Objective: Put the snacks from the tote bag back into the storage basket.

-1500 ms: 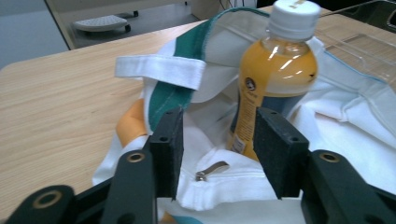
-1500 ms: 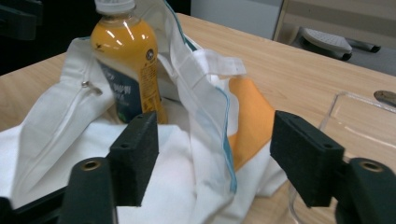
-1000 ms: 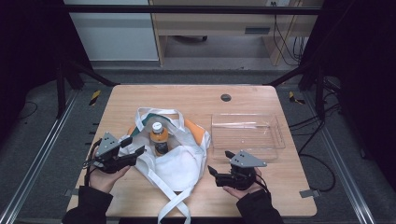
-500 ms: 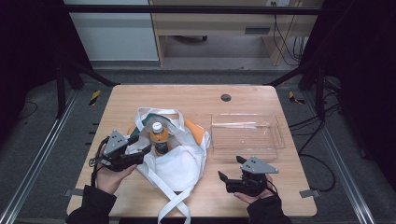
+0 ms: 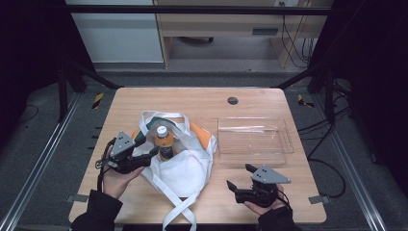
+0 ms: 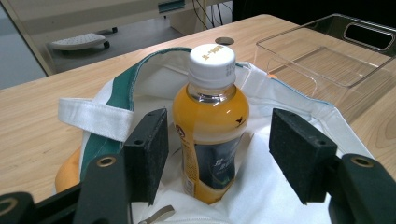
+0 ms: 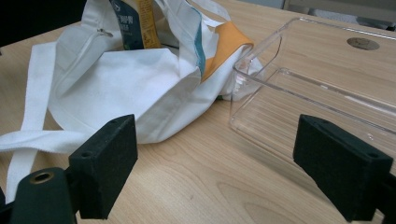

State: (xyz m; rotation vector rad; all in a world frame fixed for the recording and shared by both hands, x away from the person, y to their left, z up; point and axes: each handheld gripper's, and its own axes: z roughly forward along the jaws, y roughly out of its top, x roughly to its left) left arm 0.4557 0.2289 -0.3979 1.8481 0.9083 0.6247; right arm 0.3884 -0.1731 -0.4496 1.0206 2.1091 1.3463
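Since a second earlier, the left gripper [image 5: 146, 155] had moved in toward the bottle [image 5: 164, 142], and the right gripper [image 5: 240, 178] had drawn back toward the near edge of the table [image 5: 192, 98]. In the left gripper view, the jaws stood wide apart on either side of the bottle [image 6: 212, 126], not touching it. It stood upright inside the white bag [image 5: 185, 166], its cap on. The right gripper's jaws were also wide open and held nothing, pointing between the bag [image 7: 135, 79] and the clear tray [image 7: 327, 107]. That tray [image 5: 253, 142] sat just right of the bag.
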